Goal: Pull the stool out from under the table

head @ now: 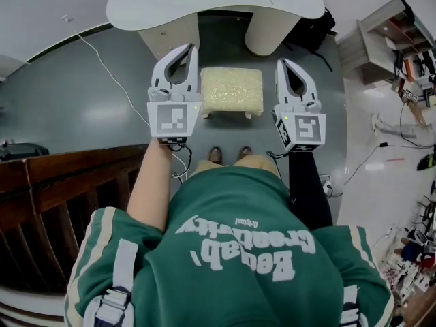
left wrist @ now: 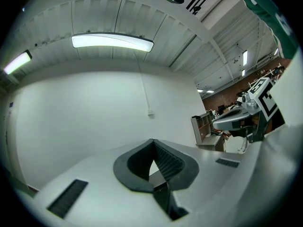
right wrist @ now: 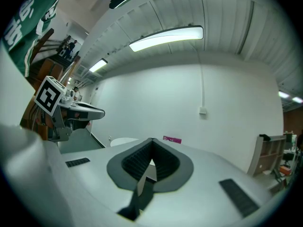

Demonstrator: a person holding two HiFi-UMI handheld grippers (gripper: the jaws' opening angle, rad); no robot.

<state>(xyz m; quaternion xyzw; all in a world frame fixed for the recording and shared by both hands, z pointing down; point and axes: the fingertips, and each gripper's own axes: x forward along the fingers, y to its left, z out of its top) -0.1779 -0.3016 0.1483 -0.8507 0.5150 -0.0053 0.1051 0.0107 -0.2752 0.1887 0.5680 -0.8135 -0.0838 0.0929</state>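
**Stool sits just short of the table**

A person in a green shirt holds up the left gripper and right gripper, both with jaws pressed together on nothing. Beyond them, the cream stool stands on the grey floor, before the white table.

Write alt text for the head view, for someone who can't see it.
Seen from above, a person in a green shirt holds the left gripper and right gripper, both shut and empty, out on either side of a cream-cushioned stool standing on the grey floor just in front of a white table.
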